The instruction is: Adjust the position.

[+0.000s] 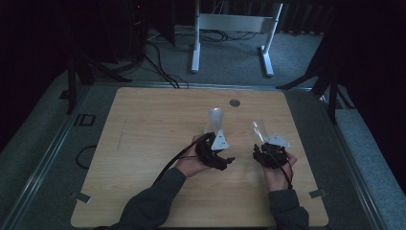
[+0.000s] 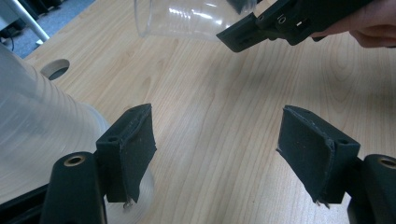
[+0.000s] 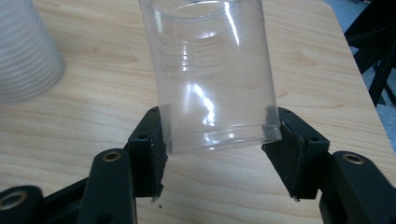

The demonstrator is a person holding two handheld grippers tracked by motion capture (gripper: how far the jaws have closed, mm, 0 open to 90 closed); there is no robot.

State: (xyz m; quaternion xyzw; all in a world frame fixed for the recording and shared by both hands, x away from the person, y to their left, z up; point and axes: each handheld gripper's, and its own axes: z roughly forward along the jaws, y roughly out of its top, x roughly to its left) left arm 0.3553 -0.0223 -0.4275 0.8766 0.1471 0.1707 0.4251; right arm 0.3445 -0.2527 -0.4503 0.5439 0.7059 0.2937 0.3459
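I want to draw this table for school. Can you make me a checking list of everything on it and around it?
Surface: wooden table, round hole near the far edge.
Job's things: clear cup tilted, off the table; ribbed cup stack standing beside it.
Clutter: nothing seen.
Grippers: right tool shut on the clear cup's base; left tool open, nothing between its pads, the stack just outside one pad.
Cables: black cable trails from the left tool; more cables on the floor.
Surroundings: grey carpet, white frame, dark room.

The frosted cup stack [image 2: 32, 121] is cut off at the left edge.
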